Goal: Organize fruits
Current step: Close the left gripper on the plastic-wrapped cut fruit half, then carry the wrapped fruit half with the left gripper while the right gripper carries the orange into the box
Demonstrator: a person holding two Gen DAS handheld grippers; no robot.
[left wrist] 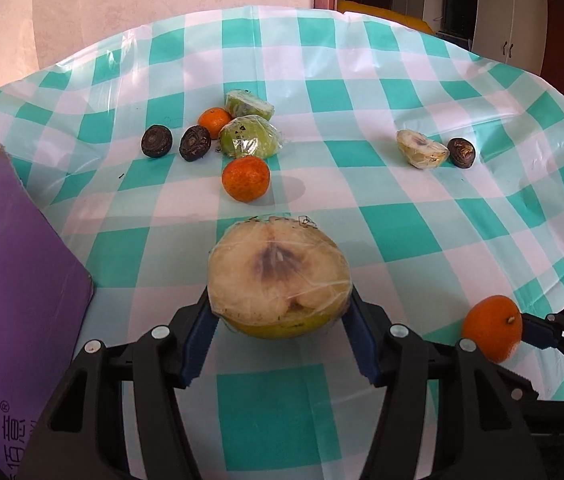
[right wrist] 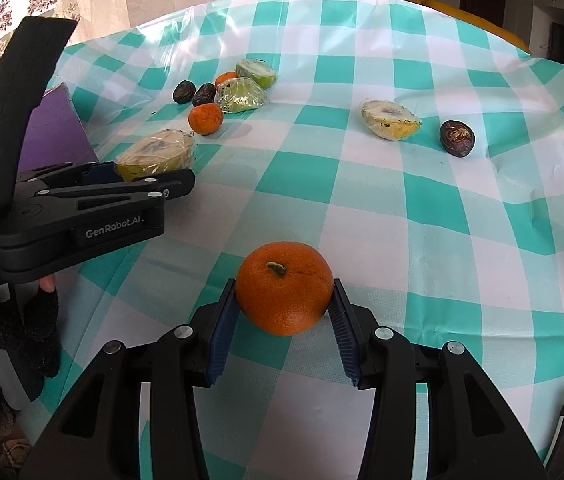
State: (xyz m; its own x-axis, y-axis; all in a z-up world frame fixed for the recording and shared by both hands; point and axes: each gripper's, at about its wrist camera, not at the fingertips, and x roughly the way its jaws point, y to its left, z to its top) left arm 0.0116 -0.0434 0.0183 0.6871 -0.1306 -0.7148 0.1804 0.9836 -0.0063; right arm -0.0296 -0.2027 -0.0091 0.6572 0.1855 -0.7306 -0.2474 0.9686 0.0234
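A plastic-wrapped half fruit (left wrist: pixel 278 276), cut face up and pale with a brown core, sits between my left gripper's (left wrist: pixel 280 304) blue pads, which press on its two sides. In the right wrist view the same half fruit (right wrist: pixel 156 154) shows in the left gripper (right wrist: pixel 150 178) just above the cloth. My right gripper (right wrist: pixel 284 294) is shut on an orange mandarin (right wrist: pixel 284 286), stem up, low over the checked tablecloth (right wrist: pixel 422 208). From the left wrist view that mandarin (left wrist: pixel 492 328) appears at the lower right.
Farther back lie a mandarin (left wrist: pixel 246 179), two wrapped green halves (left wrist: pixel 248 142), another mandarin (left wrist: pixel 214 121) and two dark fruits (left wrist: pixel 174 142). At right rest a wrapped pale half (left wrist: pixel 422 148) and a dark fruit (left wrist: pixel 461 153). A purple box (left wrist: pixel 14 280) stands at left.
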